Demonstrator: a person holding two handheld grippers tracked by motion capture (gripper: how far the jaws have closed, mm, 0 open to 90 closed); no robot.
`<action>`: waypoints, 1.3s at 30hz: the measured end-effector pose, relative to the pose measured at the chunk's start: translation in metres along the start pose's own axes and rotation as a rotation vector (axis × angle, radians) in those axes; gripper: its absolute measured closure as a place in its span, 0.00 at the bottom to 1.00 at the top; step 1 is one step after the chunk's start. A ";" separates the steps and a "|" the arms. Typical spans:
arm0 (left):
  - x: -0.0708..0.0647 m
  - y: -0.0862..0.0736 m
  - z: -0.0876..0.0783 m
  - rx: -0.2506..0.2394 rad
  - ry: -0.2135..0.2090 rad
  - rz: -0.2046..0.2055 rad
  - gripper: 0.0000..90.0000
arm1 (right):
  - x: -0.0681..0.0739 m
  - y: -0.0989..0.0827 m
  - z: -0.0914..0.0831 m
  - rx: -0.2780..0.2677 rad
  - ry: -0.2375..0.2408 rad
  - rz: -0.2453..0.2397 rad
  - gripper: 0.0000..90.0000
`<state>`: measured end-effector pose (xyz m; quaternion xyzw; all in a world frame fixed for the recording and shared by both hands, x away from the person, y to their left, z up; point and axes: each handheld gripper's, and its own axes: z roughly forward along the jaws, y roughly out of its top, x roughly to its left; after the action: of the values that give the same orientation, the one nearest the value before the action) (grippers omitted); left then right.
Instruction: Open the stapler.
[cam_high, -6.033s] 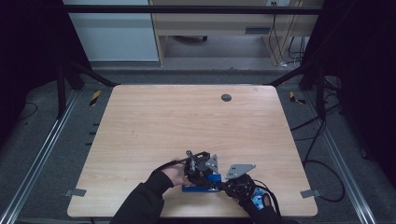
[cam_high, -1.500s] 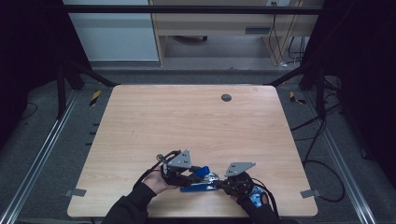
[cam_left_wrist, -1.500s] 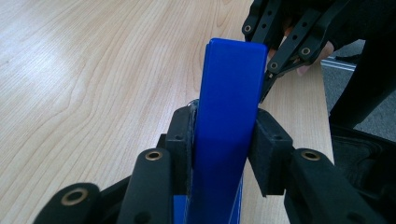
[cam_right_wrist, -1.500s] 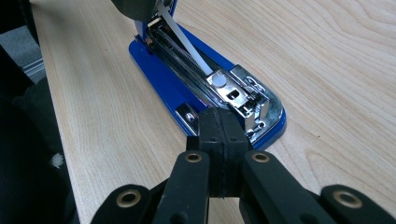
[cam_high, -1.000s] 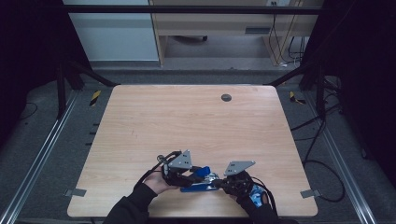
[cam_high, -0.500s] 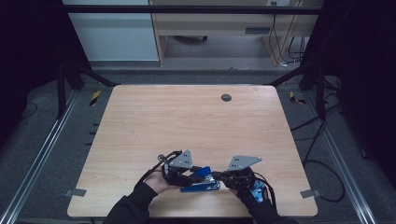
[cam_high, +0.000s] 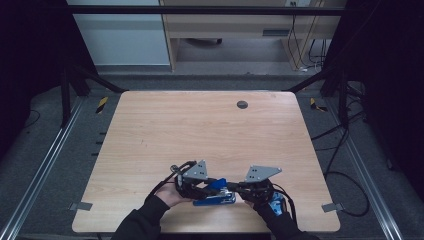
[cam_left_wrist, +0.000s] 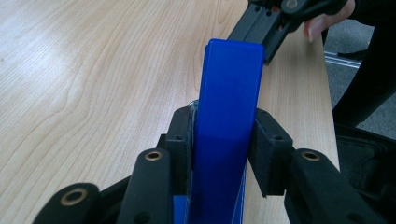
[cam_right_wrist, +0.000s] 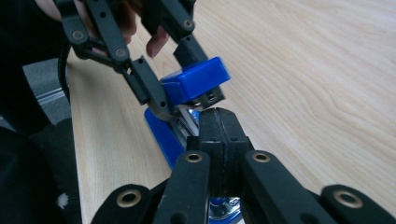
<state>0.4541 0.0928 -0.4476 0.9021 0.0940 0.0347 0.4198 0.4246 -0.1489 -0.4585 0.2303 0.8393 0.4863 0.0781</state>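
A blue stapler (cam_high: 216, 199) lies near the table's front edge with its top arm (cam_right_wrist: 194, 81) raised off the base (cam_right_wrist: 163, 135). My left gripper (cam_left_wrist: 224, 135) is shut on that blue top arm (cam_left_wrist: 229, 93), one pad on each side. In the high view the left gripper (cam_high: 211, 185) comes in from the left. My right gripper (cam_right_wrist: 220, 122) is shut, pads pressed together, its tip right at the metal magazine under the raised arm. From above, the right gripper (cam_high: 236, 188) points left at the stapler.
The wooden table (cam_high: 200, 130) has a small round dark grommet (cam_high: 242, 104) at the far middle. Both hands work close to the front edge. Cables (cam_high: 340, 150) trail on the floor to the right, and metal rails run along both sides.
Over the last second the right gripper has shifted slightly right and farther up the table. The left gripper keeps its hold on the raised stapler arm and has not moved.
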 end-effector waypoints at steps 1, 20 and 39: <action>0.000 0.000 0.000 0.001 0.001 0.002 0.70 | 0.001 0.000 0.001 0.002 -0.004 -0.005 1.00; -0.004 -0.004 -0.037 -0.081 0.134 -0.151 0.60 | 0.000 -0.001 0.002 0.002 0.002 0.018 1.00; -0.040 -0.053 -0.038 -0.287 0.431 -0.337 0.78 | 0.000 -0.001 0.002 0.007 0.000 0.028 1.00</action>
<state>0.4020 0.1465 -0.4633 0.7772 0.3232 0.1680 0.5130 0.4251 -0.1479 -0.4602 0.2424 0.8376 0.4845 0.0707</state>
